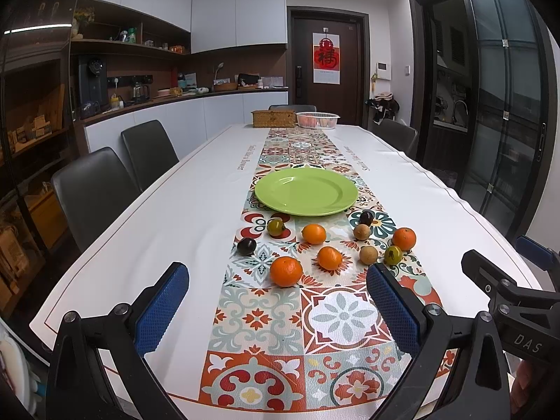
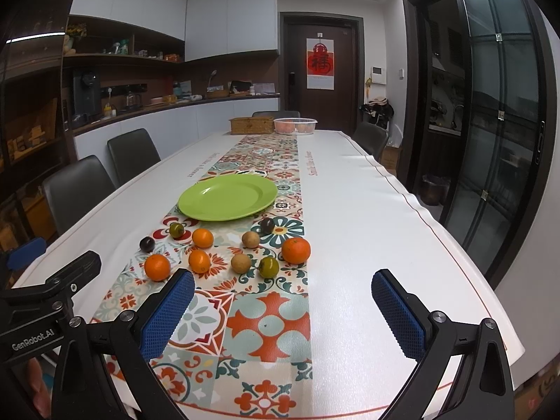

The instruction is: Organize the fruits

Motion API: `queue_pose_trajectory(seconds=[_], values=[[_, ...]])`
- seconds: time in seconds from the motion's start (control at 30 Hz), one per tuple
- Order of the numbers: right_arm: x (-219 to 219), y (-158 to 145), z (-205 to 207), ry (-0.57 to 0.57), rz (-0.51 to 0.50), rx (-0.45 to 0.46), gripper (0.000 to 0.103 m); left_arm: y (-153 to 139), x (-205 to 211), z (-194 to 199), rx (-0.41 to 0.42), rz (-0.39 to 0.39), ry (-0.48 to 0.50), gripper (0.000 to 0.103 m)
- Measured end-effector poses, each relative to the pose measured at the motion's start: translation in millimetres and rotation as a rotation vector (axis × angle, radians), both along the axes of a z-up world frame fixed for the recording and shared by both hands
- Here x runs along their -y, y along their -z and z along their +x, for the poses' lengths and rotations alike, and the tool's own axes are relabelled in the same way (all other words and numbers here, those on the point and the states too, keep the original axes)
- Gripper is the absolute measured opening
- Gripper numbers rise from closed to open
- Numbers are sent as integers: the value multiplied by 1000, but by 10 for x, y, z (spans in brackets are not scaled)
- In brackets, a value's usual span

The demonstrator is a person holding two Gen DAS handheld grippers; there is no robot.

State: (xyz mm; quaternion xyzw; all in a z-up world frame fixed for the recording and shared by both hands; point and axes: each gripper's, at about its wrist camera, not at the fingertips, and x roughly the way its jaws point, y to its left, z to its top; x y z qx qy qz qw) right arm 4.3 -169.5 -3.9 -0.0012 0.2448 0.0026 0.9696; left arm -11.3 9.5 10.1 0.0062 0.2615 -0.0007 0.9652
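An empty green plate (image 1: 306,190) (image 2: 227,197) sits on the patterned table runner. In front of it lie several loose fruits: oranges such as the nearest one (image 1: 286,271) (image 2: 157,267) and the far right one (image 1: 404,239) (image 2: 295,250), two tan round fruits (image 1: 368,255) (image 2: 240,263), two green-brown ones (image 1: 392,255) (image 2: 268,267) and two dark plums (image 1: 246,246) (image 2: 147,244). My left gripper (image 1: 278,304) is open and empty, just short of the nearest orange. My right gripper (image 2: 283,311) is open and empty, to the right of the fruits.
A wicker box (image 1: 273,119) (image 2: 251,125) and a white basket (image 1: 317,119) (image 2: 295,125) stand at the table's far end. Dark chairs (image 1: 94,192) line the left side. The right gripper's body shows at the right of the left wrist view (image 1: 511,290).
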Motion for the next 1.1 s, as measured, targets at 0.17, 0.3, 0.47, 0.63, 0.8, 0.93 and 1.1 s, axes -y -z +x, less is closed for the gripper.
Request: queue_pose_trajectory(seconds=[0.17,0.3,0.47,0.63,0.8,0.93,1.1], values=[[2,-4,-3,-1,0,0,103,4,1,-3,2,0,0,103],[-3,-8,-8,-2,-1,2,103,2,0,-5,2,0,0,103],[-8,-7,-9,-2,-2,3,103,-9,-9,-8,3,0,0,103],[-15,-11,-14,-2,-3,4,103,-8,-10,-11,4,0,0,103],[-14,-11,-14,-2,-3,4,103,-5,-9,-13,4,-1,0,103],[-18,-10,-15,-2,-3,5,103,-5,-11,-15,6,0,0,103],[-17,-11,-16,-2,-4,5,103,-3,-10,-16,6,0,0,103]])
